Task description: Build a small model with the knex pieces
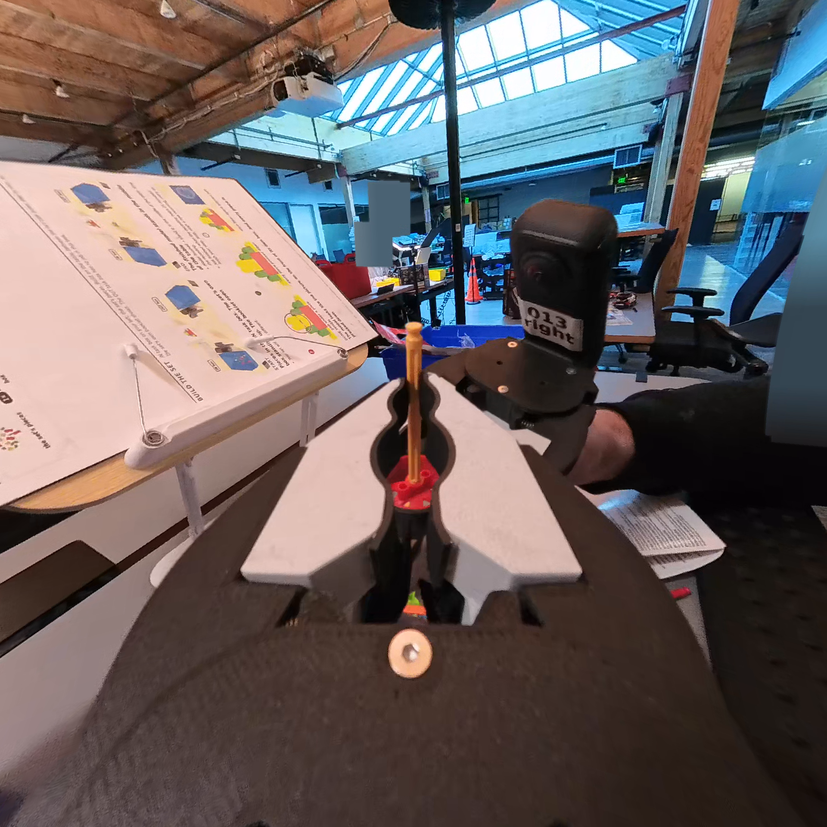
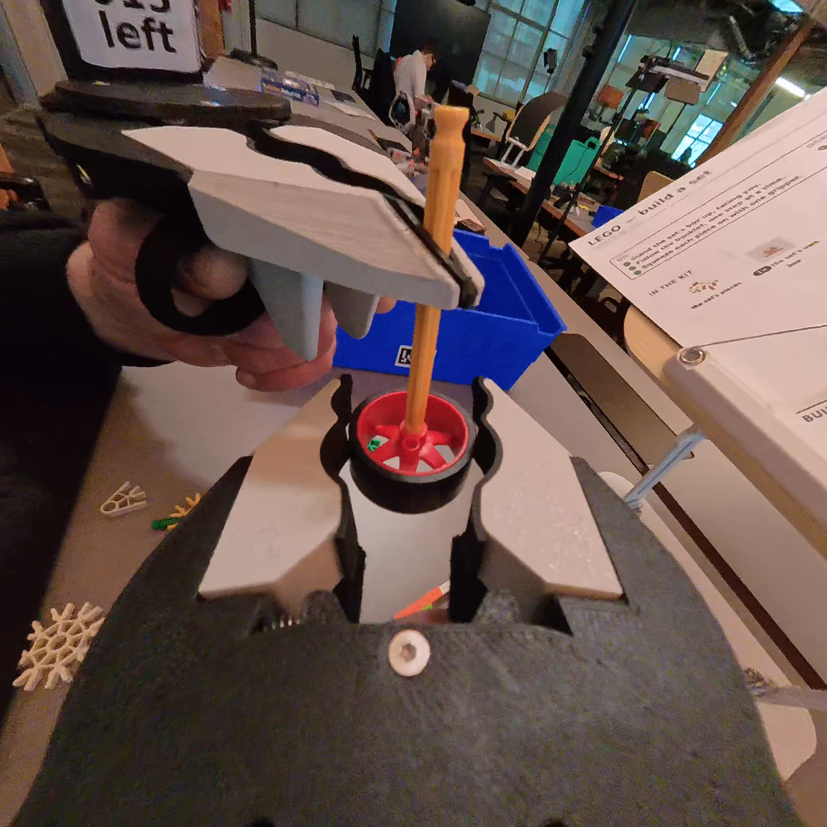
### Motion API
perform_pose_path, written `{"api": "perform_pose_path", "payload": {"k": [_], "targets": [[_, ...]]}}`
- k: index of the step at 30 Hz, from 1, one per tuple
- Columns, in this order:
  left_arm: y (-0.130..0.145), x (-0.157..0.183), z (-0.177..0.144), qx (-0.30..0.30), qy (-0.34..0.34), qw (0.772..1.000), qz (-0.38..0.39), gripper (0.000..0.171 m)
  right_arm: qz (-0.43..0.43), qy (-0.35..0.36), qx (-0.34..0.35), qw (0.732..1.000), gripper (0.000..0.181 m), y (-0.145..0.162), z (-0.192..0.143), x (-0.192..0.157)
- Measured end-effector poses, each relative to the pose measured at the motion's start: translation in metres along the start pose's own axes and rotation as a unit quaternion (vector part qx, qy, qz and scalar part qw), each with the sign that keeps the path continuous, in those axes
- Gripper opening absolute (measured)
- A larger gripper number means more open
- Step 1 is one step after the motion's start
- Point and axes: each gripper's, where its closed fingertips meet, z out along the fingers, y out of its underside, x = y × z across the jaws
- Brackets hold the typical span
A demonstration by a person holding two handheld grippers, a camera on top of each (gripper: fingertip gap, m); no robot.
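My left gripper is shut on an orange rod and holds it upright near its middle. The rod's lower end sits in the red hub of a black-tyred wheel. In the right wrist view the left gripper comes in from the upper left, clamped on the rod. My right gripper is open, with the wheel between its pads. The pads stand close beside the tyre and do not seem to press on it. The right gripper's body shows in the left wrist view, its fingers hidden.
A blue bin stands on the table behind the wheel. A tilted board with an instruction sheet is at the right, and also shows in the left wrist view. A white snowflake piece, a white fan piece and small green and yellow pieces lie at the left. The left gripper's tips are roughly 8 centimetres from the right gripper's. The left gripper is farther from the white fan piece, some 25 centimetres, than the right, some 20 centimetres.
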Motion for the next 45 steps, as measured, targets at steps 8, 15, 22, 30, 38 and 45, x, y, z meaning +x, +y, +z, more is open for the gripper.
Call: {"api": "perform_pose_path", "payload": {"k": [8, 15, 22, 30, 38, 45], "targets": [[-0.082, -0.001, -0.032, 0.113, -0.031, 0.993, 0.032, 0.002, -0.053, 0.015, -0.141, 0.989, 0.05, 0.087, 0.027, -0.012], [-0.029, -0.039, -0.02, 0.044, -0.04, 0.996, -0.067, 0.002, -0.082, -0.112, -0.253, 0.958, 0.054, 0.11, 0.03, -0.062], [0.013, -0.042, -0.005, -0.006, -0.041, 0.994, -0.099, 0.002, -0.082, -0.189, -0.28, 0.937, 0.085, 0.11, 0.011, -0.084], [0.026, -0.043, 0.025, 0.008, -0.024, 0.988, -0.154, 0.002, 0.003, -0.074, -0.148, 0.986, 0.05, 0.036, -0.056, 0.039], [0.007, -0.017, 0.074, 0.047, 0.036, 0.987, -0.15, 0.002, 0.017, -0.054, -0.047, 0.997, 0.006, 0.018, -0.061, 0.061], [0.013, -0.02, 0.094, 0.069, 0.088, 0.974, -0.197, 0.002, 0.019, -0.032, -0.039, 0.999, 0.0, 0.02, -0.087, 0.085]]}}
